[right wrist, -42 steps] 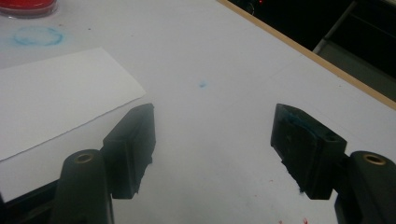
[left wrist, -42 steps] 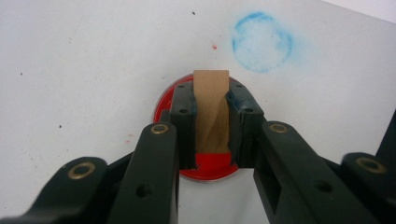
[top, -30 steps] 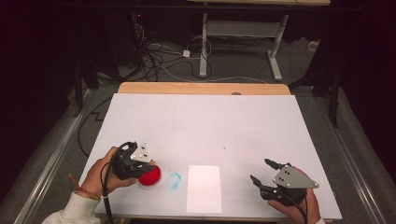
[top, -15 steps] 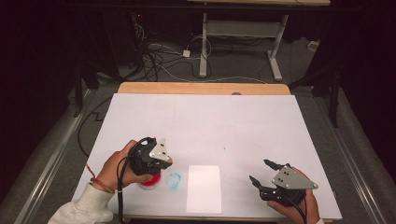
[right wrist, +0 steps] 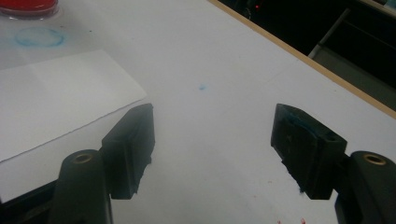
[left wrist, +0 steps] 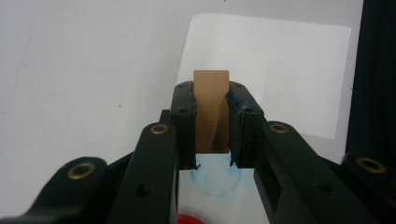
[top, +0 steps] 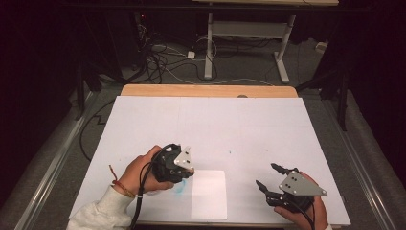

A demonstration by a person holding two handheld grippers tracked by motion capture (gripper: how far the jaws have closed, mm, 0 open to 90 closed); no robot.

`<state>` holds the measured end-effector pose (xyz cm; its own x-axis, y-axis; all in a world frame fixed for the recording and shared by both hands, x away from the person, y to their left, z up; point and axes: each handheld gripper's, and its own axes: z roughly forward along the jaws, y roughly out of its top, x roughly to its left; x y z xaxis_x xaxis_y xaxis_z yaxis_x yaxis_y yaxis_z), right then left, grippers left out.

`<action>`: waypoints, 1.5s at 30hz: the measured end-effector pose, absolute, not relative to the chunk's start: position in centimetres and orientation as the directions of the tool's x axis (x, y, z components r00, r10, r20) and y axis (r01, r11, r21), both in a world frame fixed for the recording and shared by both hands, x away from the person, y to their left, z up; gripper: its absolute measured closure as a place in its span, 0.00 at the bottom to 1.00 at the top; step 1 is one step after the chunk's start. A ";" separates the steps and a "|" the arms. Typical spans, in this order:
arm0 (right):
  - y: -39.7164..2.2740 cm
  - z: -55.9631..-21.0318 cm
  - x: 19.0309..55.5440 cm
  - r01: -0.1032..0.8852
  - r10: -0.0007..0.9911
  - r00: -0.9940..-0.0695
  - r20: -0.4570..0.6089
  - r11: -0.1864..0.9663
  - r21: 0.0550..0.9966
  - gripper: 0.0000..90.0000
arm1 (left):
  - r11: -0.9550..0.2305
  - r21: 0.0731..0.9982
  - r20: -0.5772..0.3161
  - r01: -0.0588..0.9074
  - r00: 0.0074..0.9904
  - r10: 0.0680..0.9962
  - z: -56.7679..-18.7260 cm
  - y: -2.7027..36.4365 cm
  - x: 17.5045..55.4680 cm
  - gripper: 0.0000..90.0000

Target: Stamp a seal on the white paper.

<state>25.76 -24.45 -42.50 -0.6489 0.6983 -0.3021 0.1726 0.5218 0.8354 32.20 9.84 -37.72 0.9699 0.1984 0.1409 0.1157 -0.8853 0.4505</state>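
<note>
My left gripper (top: 188,170) hovers at the left edge of a white paper sheet (top: 208,194), near the table's front. The left gripper view has its jaws shut on a small wooden block (left wrist: 211,107) that sticks out forward over the paper sheet (left wrist: 280,70). Behind the jaws lies a round red pad (left wrist: 194,219), and a blue ring stain (left wrist: 215,179) marks the table under them. My right gripper (top: 266,174) rests at the front right, open and holding nothing, with its jaws (right wrist: 212,149) spread wide over bare table.
The white table top (top: 210,124) has a wooden strip (top: 206,90) along its far edge. In the right gripper view the paper sheet (right wrist: 56,93), the blue ring stain (right wrist: 37,37) and the red pad (right wrist: 28,7) lie to the left. Cables and table legs stand on the dark floor beyond.
My left gripper has lifted off the red pad and moved right, across the blue stain to the paper's left edge, still gripping the block. The right gripper has stayed put.
</note>
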 end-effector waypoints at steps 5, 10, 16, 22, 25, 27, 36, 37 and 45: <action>-24.4 -42.4 25.7 0.169 0.699 -0.647 -0.305 0.522 0.836 0.34 | -0.895 0.437 0.135 0.090 0.977 0.165 -38.4 8.2 32.2 0.82; -24.5 -42.4 25.7 0.167 0.700 -0.644 -0.308 0.522 0.837 0.34 | -0.905 0.419 0.116 0.073 0.984 0.133 -39.3 6.7 32.2 0.82; -24.4 -42.4 25.7 0.168 0.696 -0.647 -0.312 0.529 0.832 0.34 | -0.924 0.381 0.105 0.044 0.990 0.090 -40.5 5.2 32.1 0.82; -24.4 -42.5 25.7 0.169 0.693 -0.650 -0.313 0.533 0.829 0.34 | -0.938 0.343 0.073 0.043 0.995 0.072 -42.0 4.3 32.2 0.82; -24.4 -42.5 25.7 0.171 0.692 -0.651 -0.311 0.534 0.828 0.34 | -0.944 0.326 0.058 0.049 0.996 0.071 -42.7 4.0 32.3 0.82; -24.4 -42.5 25.7 0.172 0.691 -0.652 -0.312 0.536 0.827 0.34 | -0.947 0.318 0.056 0.053 0.996 0.075 -42.9 3.9 32.3 0.82; -24.3 -42.6 25.8 0.176 0.689 -0.655 -0.312 0.539 0.823 0.34 | -0.963 0.266 0.036 0.037 0.998 0.048 -43.8 3.4 32.2 0.82; -24.3 -42.6 25.8 0.176 0.689 -0.655 -0.311 0.540 0.823 0.34 | -0.967 0.254 0.033 0.030 0.999 0.040 -43.9 3.3 32.3 0.82; -24.3 -42.6 25.8 0.176 0.686 -0.657 -0.312 0.542 0.822 0.34 | -0.982 0.191 0.026 0.010 1.000 0.015 -43.9 2.4 32.4 0.82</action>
